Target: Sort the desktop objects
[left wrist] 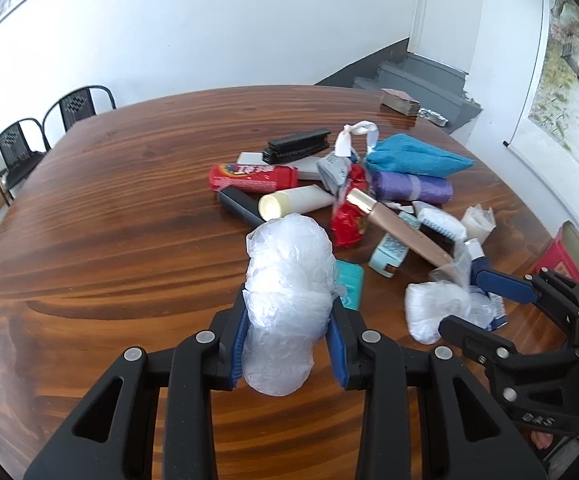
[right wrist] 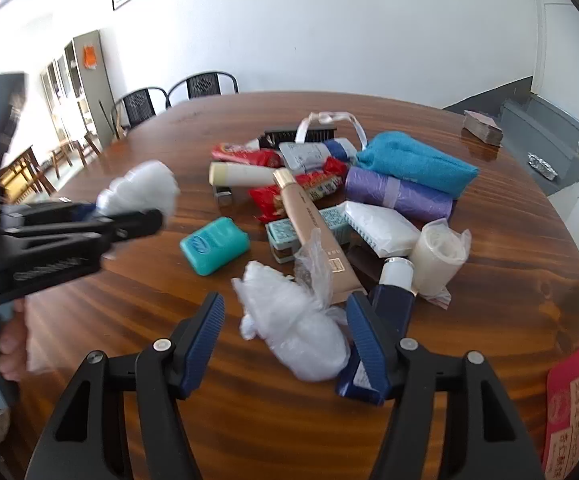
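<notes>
My left tool point(left wrist: 287, 344) is closed on a crumpled clear plastic bundle point(left wrist: 287, 280), pads pressing its lower middle, and I carry it above the worktop point(left wrist: 109, 200), clear of the pile. Its long axis runs along the fingers, one end bulging forward past the tips toward the pile, the other hanging back toward the wrist. My right tool point(right wrist: 285, 336) stands open around a second plastic bundle point(right wrist: 293, 324) that lies on the wood at the near edge of the pile; nothing is pinched yet. That bundle lies slantwise between the pads, its loose twisted end pointing up toward the beige tube point(right wrist: 309, 224), its fat end toward me.

As I judge it, the step in hand is to take this second bundle. To do it well I would centre the pads on the fat part, not the thin tail, and keep the right pad off the dark blue tube point(right wrist: 389, 308), which lies just beside it. The film looks soft and slippery, so I'd close gently but fully, then lift straight up so the tail does not drag the beige tube along
</notes>
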`<action>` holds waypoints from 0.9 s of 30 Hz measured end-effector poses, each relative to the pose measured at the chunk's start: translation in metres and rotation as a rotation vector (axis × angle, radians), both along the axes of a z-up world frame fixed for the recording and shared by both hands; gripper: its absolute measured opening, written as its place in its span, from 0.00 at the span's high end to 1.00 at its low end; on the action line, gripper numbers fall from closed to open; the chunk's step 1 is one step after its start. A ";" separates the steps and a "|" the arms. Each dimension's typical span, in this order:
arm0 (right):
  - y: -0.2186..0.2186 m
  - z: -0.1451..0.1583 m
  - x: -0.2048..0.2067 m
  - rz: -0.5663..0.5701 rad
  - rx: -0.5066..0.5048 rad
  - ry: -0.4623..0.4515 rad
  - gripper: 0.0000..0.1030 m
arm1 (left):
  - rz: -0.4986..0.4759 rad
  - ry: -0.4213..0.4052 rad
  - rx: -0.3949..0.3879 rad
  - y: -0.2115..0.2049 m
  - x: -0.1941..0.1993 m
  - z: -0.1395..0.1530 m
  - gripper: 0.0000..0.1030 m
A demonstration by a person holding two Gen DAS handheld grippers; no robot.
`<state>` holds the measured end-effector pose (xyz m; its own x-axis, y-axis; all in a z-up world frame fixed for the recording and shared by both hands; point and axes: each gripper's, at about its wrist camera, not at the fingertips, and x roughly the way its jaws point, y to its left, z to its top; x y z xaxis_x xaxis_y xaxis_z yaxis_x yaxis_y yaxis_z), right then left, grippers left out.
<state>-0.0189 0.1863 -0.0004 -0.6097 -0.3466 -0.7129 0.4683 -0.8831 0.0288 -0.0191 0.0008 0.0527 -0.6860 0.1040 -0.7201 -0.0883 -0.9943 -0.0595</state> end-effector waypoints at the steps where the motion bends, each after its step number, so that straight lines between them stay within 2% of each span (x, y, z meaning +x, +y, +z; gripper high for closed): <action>1: 0.001 -0.004 -0.005 -0.002 0.003 -0.013 0.34 | -0.001 0.001 -0.002 0.000 0.000 0.000 0.65; 4: -0.003 -0.011 -0.015 -0.005 0.018 -0.038 0.34 | -0.007 0.004 0.001 0.001 0.000 0.000 0.65; 9: -0.012 -0.015 -0.011 0.013 0.062 -0.018 0.35 | -0.014 0.016 -0.007 0.006 0.003 0.001 0.65; 12: -0.019 -0.018 -0.006 0.036 0.087 -0.043 0.52 | -0.017 0.029 -0.006 0.006 0.007 0.004 0.65; 14: -0.021 -0.016 -0.002 0.045 0.088 -0.042 0.56 | -0.015 0.036 -0.006 0.006 0.009 0.006 0.65; 16: -0.020 -0.014 0.003 0.061 0.067 -0.034 0.60 | -0.011 0.043 -0.006 0.006 0.010 0.008 0.65; 21: -0.009 0.003 0.022 0.047 -0.038 0.003 0.61 | -0.017 0.062 0.000 0.008 0.015 0.013 0.65; 27: 0.019 0.024 0.045 -0.062 -0.168 0.050 0.61 | -0.034 0.060 0.008 0.015 0.020 0.013 0.65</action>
